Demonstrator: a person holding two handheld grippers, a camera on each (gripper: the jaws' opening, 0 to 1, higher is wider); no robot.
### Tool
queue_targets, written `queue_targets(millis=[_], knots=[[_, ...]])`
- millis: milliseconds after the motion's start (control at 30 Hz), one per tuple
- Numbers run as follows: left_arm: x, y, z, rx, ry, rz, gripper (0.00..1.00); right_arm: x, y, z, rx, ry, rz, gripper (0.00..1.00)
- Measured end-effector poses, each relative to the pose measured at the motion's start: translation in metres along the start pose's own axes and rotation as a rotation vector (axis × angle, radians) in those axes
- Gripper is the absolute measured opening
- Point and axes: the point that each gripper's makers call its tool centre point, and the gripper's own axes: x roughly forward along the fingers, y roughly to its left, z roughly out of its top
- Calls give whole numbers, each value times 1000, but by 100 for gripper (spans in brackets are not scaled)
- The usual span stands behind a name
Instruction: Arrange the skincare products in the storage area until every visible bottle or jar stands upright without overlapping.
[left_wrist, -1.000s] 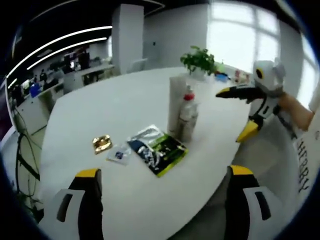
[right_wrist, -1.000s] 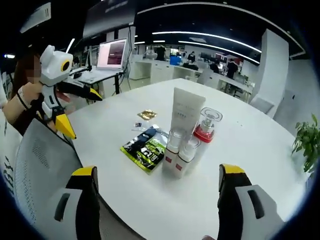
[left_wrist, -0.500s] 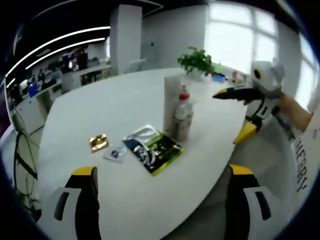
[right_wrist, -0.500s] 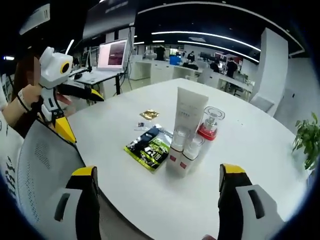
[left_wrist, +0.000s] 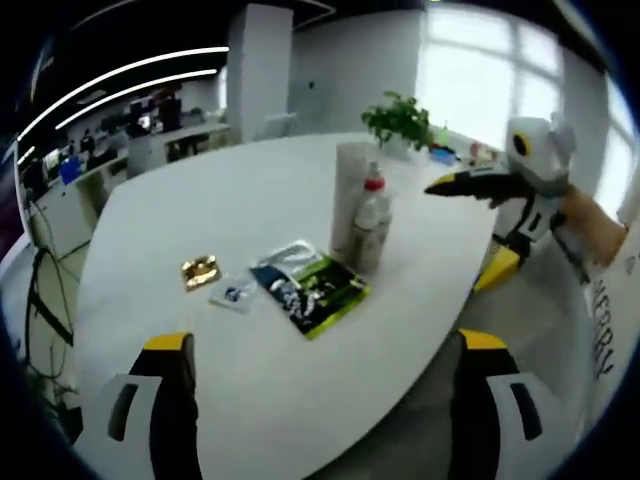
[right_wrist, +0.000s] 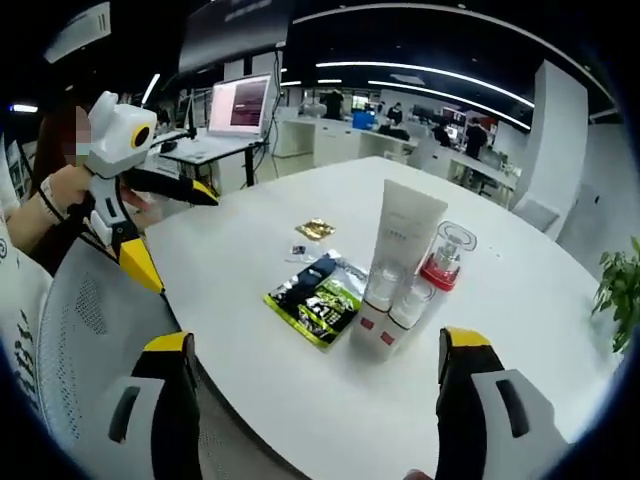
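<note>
A tight group of skincare products stands upright on the white round table (right_wrist: 500, 400): a tall white tube (right_wrist: 405, 232), a red-collared pump bottle (right_wrist: 442, 262) and two small clear bottles (right_wrist: 382, 305) with red labels. In the left gripper view the same group (left_wrist: 362, 215) stands past a green and black sachet (left_wrist: 312, 292). My left gripper (left_wrist: 320, 400) is open, held well short of the table's items. My right gripper (right_wrist: 312, 400) is open too, off the table edge. The right gripper (left_wrist: 520, 180) enters the left gripper view from the right; the left gripper (right_wrist: 125, 170) shows in the right gripper view.
A gold foil packet (left_wrist: 200, 270) and a small clear sachet (left_wrist: 235, 294) lie left of the green sachet. A potted plant (left_wrist: 400, 120) stands at the table's far side. A mesh chair back (right_wrist: 90, 330) is near the right gripper. Desks and a laptop (right_wrist: 245, 105) stand behind.
Both views have shifted slightly with the hands; the right gripper view has swung so the products sit further right. Nothing on the table has moved.
</note>
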Motion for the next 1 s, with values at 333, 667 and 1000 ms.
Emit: queue_targets(millis=[333, 667, 1000], knots=[[0, 10, -6, -22, 17, 17, 99, 17, 21, 14, -24, -18, 75, 90], [8, 25, -13, -47, 32, 4, 99, 38, 41, 25, -48, -54, 163, 71], [22, 42, -13, -119, 9, -43, 93, 59, 53, 30, -50, -49, 247, 57]])
